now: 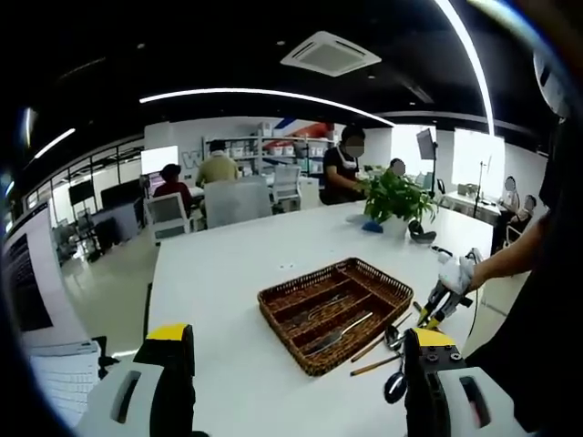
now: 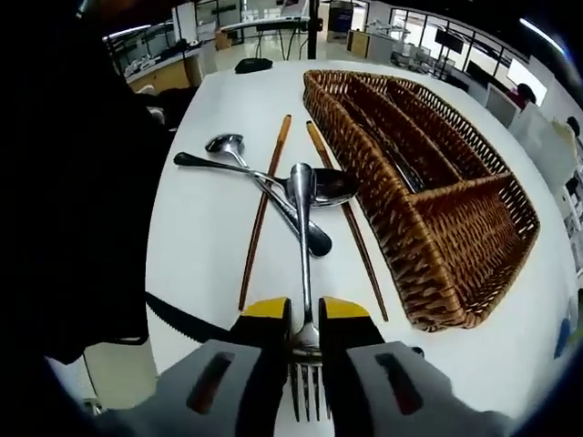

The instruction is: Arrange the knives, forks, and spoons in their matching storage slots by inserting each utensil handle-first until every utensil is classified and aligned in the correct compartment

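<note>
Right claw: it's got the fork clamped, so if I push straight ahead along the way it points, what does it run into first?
Likely the crossed spoons on the table: the fork held in the right claw leads handle-first, its tip over them. The wicker tray sits off to the right. Height above them is unclear.

a big office room. a long white tabletop [image 1: 237, 273] stretches ahead of the left hand-held gripper. far ahead stand a green plant [image 1: 393, 196], grey chairs [image 1: 235, 200] and shelves [image 1: 273, 155]. bright windows [image 1: 474, 159] glow to the right. long light strips [image 1: 264, 94] and an air vent [image 1: 330, 53] hang on the dark ceiling.
</note>
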Demonstrator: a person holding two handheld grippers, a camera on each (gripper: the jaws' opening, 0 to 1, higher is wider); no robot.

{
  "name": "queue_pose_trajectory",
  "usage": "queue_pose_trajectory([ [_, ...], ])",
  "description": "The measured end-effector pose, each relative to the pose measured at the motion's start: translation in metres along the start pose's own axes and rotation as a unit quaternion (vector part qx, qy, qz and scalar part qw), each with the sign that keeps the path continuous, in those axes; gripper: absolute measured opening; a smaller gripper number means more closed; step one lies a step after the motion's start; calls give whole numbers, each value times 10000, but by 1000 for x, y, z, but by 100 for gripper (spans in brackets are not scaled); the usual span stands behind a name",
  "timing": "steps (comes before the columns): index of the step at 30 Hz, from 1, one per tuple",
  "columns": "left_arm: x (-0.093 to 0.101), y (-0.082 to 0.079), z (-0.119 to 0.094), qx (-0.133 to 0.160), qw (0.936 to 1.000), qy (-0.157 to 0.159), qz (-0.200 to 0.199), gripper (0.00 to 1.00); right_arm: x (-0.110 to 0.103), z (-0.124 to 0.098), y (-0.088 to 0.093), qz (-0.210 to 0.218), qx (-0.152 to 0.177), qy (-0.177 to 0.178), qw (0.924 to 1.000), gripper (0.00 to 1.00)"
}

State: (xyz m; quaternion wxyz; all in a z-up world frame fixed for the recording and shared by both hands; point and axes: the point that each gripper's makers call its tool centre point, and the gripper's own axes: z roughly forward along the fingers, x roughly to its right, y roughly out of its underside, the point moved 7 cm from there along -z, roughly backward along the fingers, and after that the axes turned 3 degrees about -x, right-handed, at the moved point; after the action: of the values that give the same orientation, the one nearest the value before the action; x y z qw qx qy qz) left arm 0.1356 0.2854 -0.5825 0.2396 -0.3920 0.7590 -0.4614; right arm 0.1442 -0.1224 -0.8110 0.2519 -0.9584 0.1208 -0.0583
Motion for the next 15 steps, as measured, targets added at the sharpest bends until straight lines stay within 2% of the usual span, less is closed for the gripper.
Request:
queue_pose_trajectory([
  [3,-1,-2,1,-7,10000,-11,23,100,2,-5,0,135,25,81,9999,12],
  [4,0,-4,0,5,10000,-17,43,100,2,-9,2,457,48,184,9988,13],
  [8,0,-5,1,43,10000,-24,21,100,0,-23,11,988,51,426,9942,8],
  [11,2,-5,4,20,10000,2,23,100,-5,-31,13,1414,89,352,9893,5],
  [15,6,-7,10,37,10000,82,36,100,-6,-30,16,1399,-103,376,9894,7],
])
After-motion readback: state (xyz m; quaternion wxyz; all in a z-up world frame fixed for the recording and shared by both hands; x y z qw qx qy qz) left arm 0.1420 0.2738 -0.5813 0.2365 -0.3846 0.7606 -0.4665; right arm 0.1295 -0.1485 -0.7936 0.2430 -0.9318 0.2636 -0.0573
